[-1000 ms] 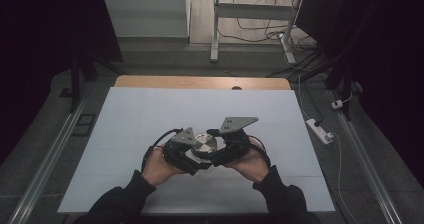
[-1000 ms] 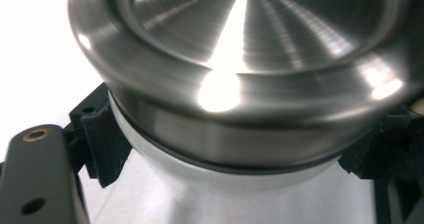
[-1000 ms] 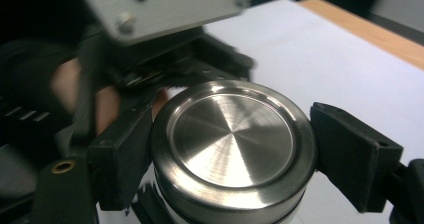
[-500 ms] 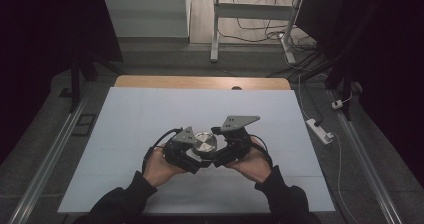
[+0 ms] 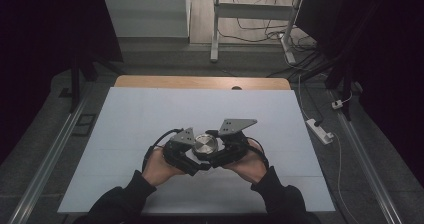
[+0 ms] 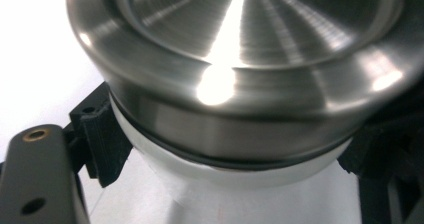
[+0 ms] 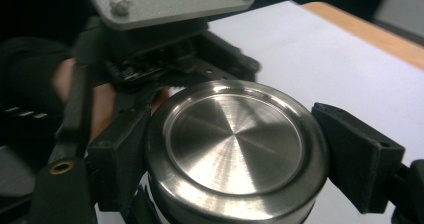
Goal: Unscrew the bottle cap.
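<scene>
High view: both grippers crowd the steel lid (image 5: 205,144); table (image 5: 150,114) otherwise bare.

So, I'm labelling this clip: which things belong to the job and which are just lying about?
In the job:
- metal lid on its white container
- left gripper, shut on the container
- right gripper, shut on the lid

Lying about:
- power strip
- floor cables

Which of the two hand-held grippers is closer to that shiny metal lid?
Right, narrowly. The right gripper has its jaws clamped on the metal lid's rim, from the lid's right. The left gripper grips the white body just below the lid, from its left.
</scene>
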`<action>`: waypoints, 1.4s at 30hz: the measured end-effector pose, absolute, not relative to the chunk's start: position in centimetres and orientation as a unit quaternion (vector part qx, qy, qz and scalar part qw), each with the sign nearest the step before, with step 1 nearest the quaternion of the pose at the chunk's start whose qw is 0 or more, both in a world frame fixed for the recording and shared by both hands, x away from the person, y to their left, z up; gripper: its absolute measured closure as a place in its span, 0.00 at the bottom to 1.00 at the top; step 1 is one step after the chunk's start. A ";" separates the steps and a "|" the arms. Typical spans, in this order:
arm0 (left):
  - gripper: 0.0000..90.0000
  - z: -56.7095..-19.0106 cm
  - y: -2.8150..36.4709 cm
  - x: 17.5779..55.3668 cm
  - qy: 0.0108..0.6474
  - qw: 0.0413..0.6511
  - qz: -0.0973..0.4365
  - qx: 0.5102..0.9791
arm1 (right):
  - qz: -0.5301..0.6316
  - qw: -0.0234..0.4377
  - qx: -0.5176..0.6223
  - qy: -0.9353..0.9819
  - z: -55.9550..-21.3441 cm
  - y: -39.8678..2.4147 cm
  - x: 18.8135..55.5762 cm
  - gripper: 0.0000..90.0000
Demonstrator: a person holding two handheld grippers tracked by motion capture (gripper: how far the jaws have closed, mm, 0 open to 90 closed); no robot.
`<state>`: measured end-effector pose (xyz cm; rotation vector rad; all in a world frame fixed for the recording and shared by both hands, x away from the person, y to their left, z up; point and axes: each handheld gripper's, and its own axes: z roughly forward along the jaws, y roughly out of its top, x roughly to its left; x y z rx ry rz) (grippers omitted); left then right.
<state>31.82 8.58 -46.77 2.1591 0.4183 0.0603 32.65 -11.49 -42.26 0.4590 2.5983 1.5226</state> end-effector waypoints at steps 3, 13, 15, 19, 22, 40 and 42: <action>0.18 -47.0 8.5 31.8 0.155 0.454 0.012 0.878 | 0.503 0.026 0.134 0.854 -42.4 -11.7 32.9 0.21; 0.18 -47.3 8.4 31.9 0.128 0.447 0.002 0.885 | 0.515 0.006 0.111 0.850 -42.4 -12.2 33.3 0.22; 0.18 -47.3 8.4 31.9 0.129 0.447 0.003 0.885 | 0.518 0.007 0.110 0.848 -42.2 -12.3 33.3 0.22; 0.18 -47.3 8.5 32.0 0.135 0.445 0.009 0.885 | 0.522 0.012 0.111 0.846 -42.1 -12.4 33.2 0.22; 0.18 -47.3 8.5 32.0 0.136 0.443 0.011 0.886 | 0.522 0.016 0.111 0.845 -42.0 -12.4 33.2 0.22; 0.18 -47.4 9.5 32.4 0.166 0.442 0.029 0.881 | 0.533 0.044 0.136 0.834 -41.2 -13.9 33.3 0.22; 0.18 -47.4 9.7 32.5 0.172 0.443 0.032 0.879 | 0.533 0.047 0.141 0.833 -41.2 -14.1 33.3 0.22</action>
